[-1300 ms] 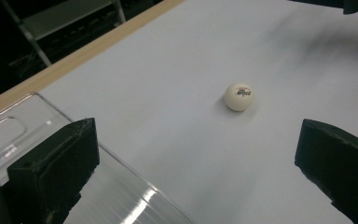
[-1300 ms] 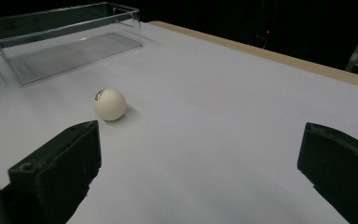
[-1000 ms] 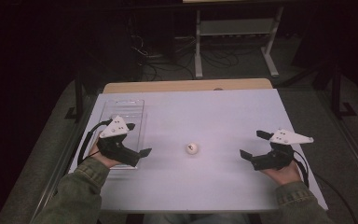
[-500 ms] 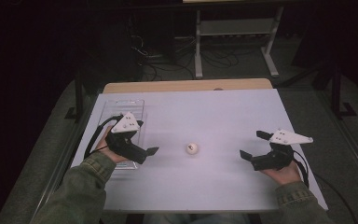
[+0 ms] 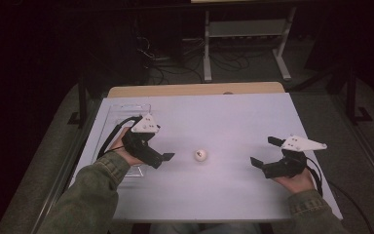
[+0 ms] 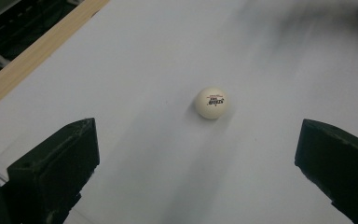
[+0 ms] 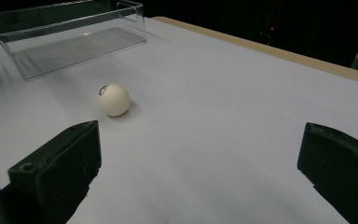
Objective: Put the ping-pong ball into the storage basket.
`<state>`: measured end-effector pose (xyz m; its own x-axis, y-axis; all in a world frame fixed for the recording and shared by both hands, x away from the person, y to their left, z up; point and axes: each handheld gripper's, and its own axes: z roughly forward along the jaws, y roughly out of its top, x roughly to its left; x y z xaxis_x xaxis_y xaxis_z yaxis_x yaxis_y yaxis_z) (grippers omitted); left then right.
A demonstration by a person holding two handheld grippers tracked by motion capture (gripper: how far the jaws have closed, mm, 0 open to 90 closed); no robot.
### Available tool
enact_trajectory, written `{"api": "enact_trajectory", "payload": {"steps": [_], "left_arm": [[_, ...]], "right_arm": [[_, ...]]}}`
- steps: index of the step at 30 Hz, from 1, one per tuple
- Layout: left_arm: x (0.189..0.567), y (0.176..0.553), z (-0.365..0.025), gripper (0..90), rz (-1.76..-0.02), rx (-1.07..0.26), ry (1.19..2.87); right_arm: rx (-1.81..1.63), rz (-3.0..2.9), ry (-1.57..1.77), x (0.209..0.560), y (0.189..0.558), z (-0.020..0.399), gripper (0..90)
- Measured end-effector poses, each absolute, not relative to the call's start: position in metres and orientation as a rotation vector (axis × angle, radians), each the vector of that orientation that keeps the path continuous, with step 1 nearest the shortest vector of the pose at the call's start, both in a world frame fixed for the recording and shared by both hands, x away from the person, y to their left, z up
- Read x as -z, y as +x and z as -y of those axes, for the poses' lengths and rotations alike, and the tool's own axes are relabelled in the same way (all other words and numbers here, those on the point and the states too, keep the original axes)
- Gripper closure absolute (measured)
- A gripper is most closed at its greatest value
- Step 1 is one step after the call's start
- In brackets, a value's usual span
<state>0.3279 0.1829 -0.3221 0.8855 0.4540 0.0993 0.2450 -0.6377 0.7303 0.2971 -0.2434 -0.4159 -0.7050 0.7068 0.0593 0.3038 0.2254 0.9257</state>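
The left gripper [image 5: 161,157] has swung in from the left of the frame toward the white ball [image 5: 200,155], which sits alone at mid-table, a touch below centre. Its jaws stand wide apart, and in the left gripper view the ball [image 6: 210,102] lies ahead between them, not yet touched. The right gripper [image 5: 263,153], also spread open, has stayed at lower right. A grab looks near; the clear tray [image 5: 108,118] waits at left.

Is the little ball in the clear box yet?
Not yet. The ball sits alone on the white table, and the clear box looks empty. The left tool is open and pointing at the ball. Grabbing it and dropping it in likely remain.
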Motion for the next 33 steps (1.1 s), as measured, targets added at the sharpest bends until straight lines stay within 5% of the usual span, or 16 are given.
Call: {"api": "enact_trajectory", "payload": {"steps": [33], "left_arm": [[0.337, 0.353, -0.131, 0.0, -0.401, -0.264, 2.473]], "right_arm": [[-1.477, -2.139, 0.926, 0.416, 0.296, 0.242, 0.0]]}}
